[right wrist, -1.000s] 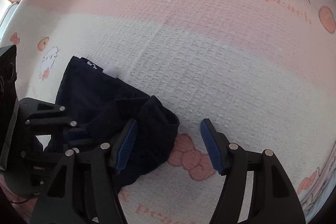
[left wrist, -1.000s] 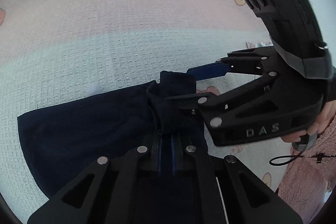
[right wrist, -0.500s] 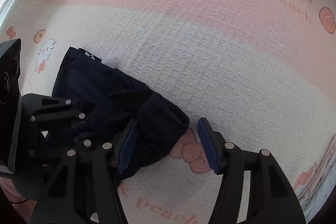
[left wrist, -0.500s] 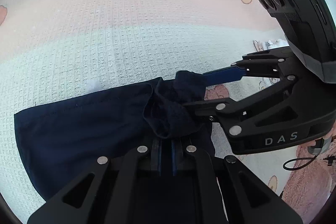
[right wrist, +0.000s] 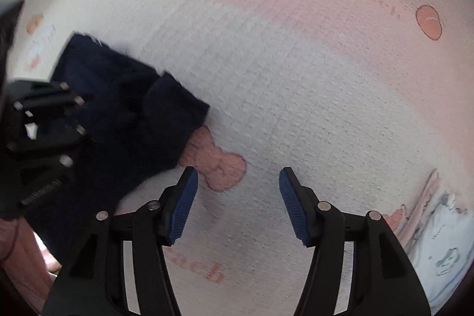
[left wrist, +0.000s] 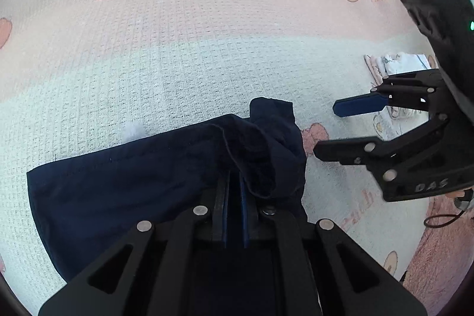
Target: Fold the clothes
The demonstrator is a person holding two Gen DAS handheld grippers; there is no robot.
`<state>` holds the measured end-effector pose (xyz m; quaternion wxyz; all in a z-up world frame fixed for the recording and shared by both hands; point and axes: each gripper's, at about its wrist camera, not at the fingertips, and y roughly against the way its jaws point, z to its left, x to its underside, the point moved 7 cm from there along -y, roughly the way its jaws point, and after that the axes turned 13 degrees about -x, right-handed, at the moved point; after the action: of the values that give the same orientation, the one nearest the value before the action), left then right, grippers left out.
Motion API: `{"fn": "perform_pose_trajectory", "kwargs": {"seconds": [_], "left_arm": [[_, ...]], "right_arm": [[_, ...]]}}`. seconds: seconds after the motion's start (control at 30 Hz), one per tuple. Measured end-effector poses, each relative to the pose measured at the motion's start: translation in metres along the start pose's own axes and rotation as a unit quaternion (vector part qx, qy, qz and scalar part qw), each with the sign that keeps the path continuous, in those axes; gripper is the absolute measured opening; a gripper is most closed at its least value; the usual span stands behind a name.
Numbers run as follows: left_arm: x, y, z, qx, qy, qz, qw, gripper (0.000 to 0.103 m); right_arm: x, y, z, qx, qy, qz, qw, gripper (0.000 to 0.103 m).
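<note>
A dark navy garment [left wrist: 124,191] lies on the pink and white blanket [left wrist: 177,55]. My left gripper [left wrist: 234,182] is shut on a bunched fold of it, which rises in a hump just past the fingertips. My right gripper [left wrist: 326,129] is open and empty to the right of that hump, apart from the cloth. In the right wrist view the garment [right wrist: 124,114] lies at the left, with the left gripper [right wrist: 44,120] on it, and the right gripper [right wrist: 237,182] stands open over a pink bow print.
The blanket has cat faces, peaches and lettering printed on it. A folded white patterned cloth [right wrist: 444,245] lies at the right edge, also seen in the left wrist view [left wrist: 397,64]. A pink fuzzy sleeve [left wrist: 444,256] shows at the lower right.
My right gripper has drawn away to the right, off the garment fold, and stays open. My left gripper keeps its hold on the bunched cloth.
</note>
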<state>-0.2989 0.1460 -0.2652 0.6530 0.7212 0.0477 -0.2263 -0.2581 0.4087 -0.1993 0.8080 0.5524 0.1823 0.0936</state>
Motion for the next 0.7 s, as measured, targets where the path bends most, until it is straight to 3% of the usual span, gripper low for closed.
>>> {"fn": "perform_pose_trajectory", "kwargs": {"seconds": [0.1, 0.17, 0.4, 0.53, 0.7], "left_arm": [[0.001, 0.0, 0.003, 0.005, 0.004, 0.003, 1.0, 0.008], [0.001, 0.0, 0.006, 0.009, 0.006, 0.005, 0.9999, 0.008], [0.004, 0.002, 0.016, 0.012, 0.013, 0.008, 0.9998, 0.008], [0.003, 0.002, 0.008, -0.013, -0.011, -0.001, 0.9998, 0.008], [-0.004, -0.004, 0.019, 0.033, 0.044, 0.018, 0.9983, 0.008]], "right_arm": [[-0.012, 0.011, 0.004, -0.064, -0.036, -0.051, 0.996, 0.06], [-0.02, 0.001, 0.01, -0.069, -0.026, -0.041, 0.996, 0.059], [-0.029, -0.028, 0.022, -0.036, 0.004, 0.01, 0.999, 0.06], [-0.02, -0.026, 0.021, -0.037, 0.006, 0.031, 0.999, 0.058], [0.0, -0.022, 0.019, -0.011, 0.042, 0.054, 0.998, 0.057]]}}
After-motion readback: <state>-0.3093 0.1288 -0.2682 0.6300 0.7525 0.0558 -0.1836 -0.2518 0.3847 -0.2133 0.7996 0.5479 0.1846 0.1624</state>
